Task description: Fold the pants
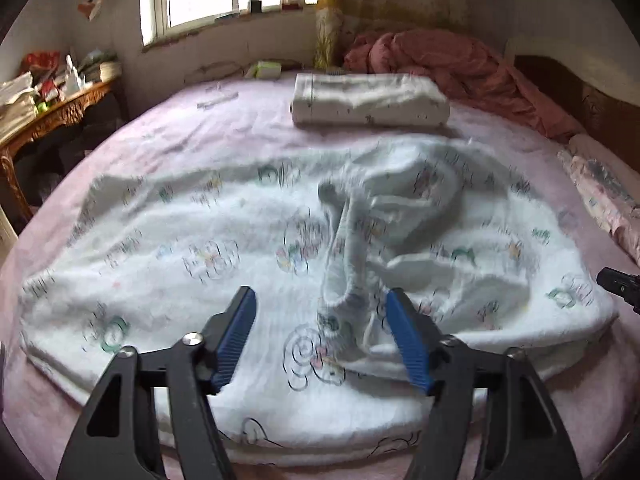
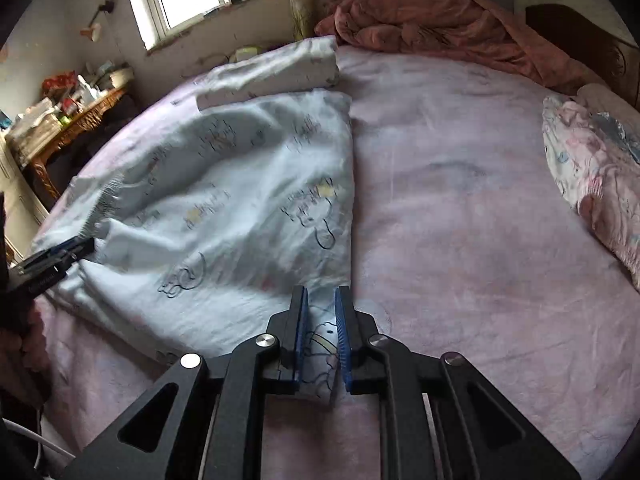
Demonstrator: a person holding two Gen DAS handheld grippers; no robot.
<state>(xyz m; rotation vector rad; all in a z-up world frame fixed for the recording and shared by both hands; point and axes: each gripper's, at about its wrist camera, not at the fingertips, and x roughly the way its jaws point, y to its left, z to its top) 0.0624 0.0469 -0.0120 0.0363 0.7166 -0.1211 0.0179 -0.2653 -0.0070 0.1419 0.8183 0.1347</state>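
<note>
We are looking at white cartoon-print pants (image 1: 248,240) that are lying spread and rumpled across the middle of the pink bed sheet (image 2: 460,220), with a bunched ridge of fabric rising near the centre of the left wrist view. Our left claw (image 1: 320,332) is hovering with its jaws standing wide over the near edge of the pants, pads touching nothing. Our right claw (image 2: 322,330) is sitting at the lower centre of its view with jaws narrow, pinching the pants' near corner between its blue pads (image 2: 343,340). A folded white garment (image 1: 368,100) is lying beyond the pants, and a pink quilt (image 2: 432,24) is heaped at the upper right. A cluttered wooden bench (image 1: 52,112) is standing at the left
</note>
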